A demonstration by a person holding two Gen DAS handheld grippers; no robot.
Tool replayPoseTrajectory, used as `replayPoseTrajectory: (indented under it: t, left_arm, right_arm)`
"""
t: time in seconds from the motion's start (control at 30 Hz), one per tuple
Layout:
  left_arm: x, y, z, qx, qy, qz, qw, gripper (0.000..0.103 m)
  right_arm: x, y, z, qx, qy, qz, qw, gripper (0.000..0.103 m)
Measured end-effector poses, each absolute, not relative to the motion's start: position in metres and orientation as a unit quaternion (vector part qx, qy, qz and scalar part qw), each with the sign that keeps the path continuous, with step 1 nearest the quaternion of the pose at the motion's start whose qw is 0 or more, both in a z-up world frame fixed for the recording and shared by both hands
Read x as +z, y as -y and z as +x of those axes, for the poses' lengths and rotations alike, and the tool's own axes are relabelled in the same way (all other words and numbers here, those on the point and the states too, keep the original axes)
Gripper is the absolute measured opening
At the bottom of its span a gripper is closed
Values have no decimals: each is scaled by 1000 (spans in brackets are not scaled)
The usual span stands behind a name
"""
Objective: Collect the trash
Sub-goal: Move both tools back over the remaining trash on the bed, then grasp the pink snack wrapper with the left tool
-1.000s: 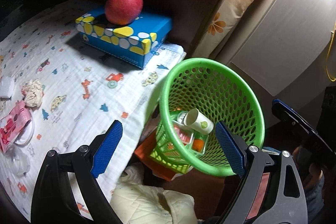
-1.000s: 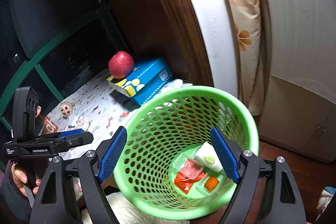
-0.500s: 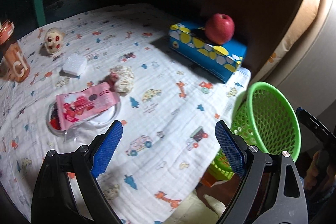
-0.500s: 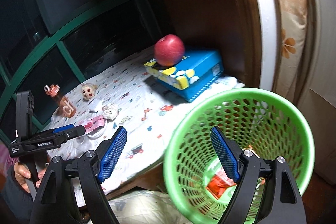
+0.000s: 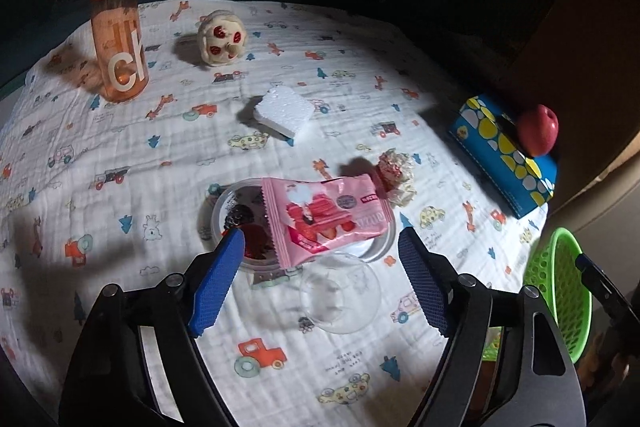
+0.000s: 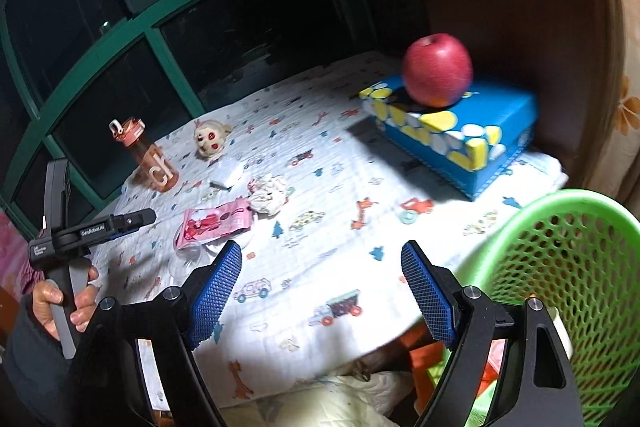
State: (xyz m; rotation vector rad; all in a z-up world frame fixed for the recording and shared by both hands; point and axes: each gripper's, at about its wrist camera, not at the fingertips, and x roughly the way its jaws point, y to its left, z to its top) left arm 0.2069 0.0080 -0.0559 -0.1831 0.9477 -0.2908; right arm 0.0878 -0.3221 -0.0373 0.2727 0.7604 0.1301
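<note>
A pink snack wrapper point(image 5: 326, 213) lies across a clear plastic dish point(image 5: 236, 223) with dark leftovers, and a clear cup point(image 5: 340, 293) lies on its side just in front. A crumpled tissue point(image 5: 396, 173) sits right of the wrapper and a white foam block point(image 5: 284, 111) behind it. My left gripper point(image 5: 320, 239) hovers over the wrapper with its jaws closing and nothing between the pads. My right gripper point(image 6: 322, 259) stands open and empty above the table's near edge, beside the green basket point(image 6: 560, 267). From the right wrist, the wrapper point(image 6: 216, 223) and tissue point(image 6: 268, 193) show at mid-left.
An orange bottle point(image 5: 116, 27) and a toy monkey head point(image 5: 220, 39) stand at the back. A red apple point(image 6: 436, 71) rests on a blue tissue box point(image 6: 460, 135) at the right. The basket point(image 5: 564, 291) hangs off the table's right edge. A hand point(image 6: 64, 299) holds the left gripper's handle.
Both views have swung left from the basket to the table. The basket slid to the right edge, the wrapper and dish came under my left gripper, and its jaws narrowed a little.
</note>
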Motion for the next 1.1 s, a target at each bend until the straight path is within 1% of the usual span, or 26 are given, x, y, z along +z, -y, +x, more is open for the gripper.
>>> replayPoseTrajectory:
  t: [0.07, 0.2, 0.3, 0.4, 0.53, 0.63, 0.93, 1.1]
  left_arm:
    - [-63, -14, 213, -137, -460, -93, 872, 72]
    - [-76, -21, 226, -143, -469, -93, 866, 72]
    - [-86, -23, 238, -149, -479, -97, 860, 69]
    - [-92, -22, 246, -164, -481, -103, 855, 65]
    - [-102, -21, 260, -172, -489, -106, 848, 62]
    - [-108, -20, 268, -181, -496, -109, 842, 55]
    - [-118, -19, 281, -205, -503, -120, 831, 53]
    - [-123, -23, 286, -209, -508, -133, 825, 49]
  right_arm:
    - [-40, 313, 97, 72, -373, 134, 915, 79]
    - [-45, 300, 110, 82, -382, 129, 911, 79]
    - [-48, 295, 116, 85, -387, 125, 910, 79]
    - [-52, 292, 123, 84, -392, 123, 908, 79]
    - [-56, 291, 131, 82, -398, 123, 905, 79]
    - [-59, 289, 136, 83, -401, 121, 904, 79]
    - [-65, 278, 151, 88, -410, 114, 901, 79]
    - [-68, 274, 156, 91, -414, 111, 899, 79]
